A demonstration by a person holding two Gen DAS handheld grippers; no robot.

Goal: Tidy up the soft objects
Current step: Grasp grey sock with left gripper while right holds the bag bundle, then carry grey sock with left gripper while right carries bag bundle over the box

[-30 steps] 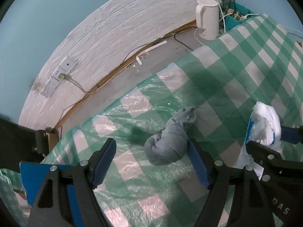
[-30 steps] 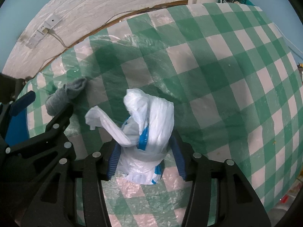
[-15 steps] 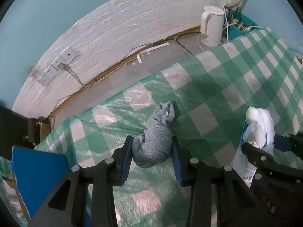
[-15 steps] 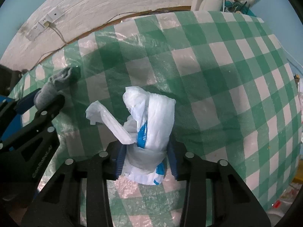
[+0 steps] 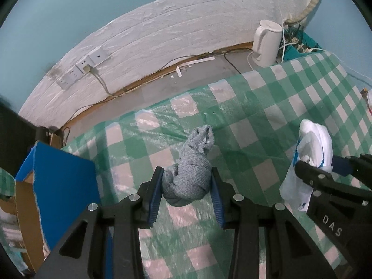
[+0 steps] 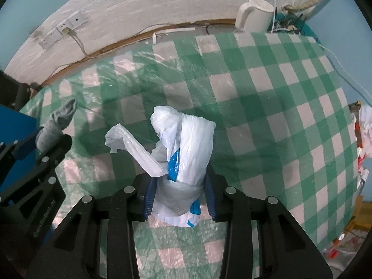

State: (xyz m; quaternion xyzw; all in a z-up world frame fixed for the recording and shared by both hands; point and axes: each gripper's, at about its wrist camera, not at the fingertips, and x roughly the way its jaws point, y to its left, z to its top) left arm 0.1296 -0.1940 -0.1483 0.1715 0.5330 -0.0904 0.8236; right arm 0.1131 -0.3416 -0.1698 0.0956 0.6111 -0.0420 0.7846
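Sock [image 5: 189, 183] and bag [image 6: 186, 160], each clamped in a gripper above the checked cloth [image 6: 267, 107].
Left gripper [image 5: 187, 195] had just closed, blue pads pressing the rolled grey sock's sides; right gripper [image 6: 179, 200] had also closed, squeezing the bundled white plastic bag. A blue box [image 5: 62, 186] stood at left, a kettle [image 5: 267, 44] by the wall.

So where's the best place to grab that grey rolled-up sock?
Around its thick balled end, from above, pads on either flank. That is how the left hand-held gripper holds the sock now: the bundle is fattest and firmest there, while the loose cuff end tapers away and would likely slip or unroll.
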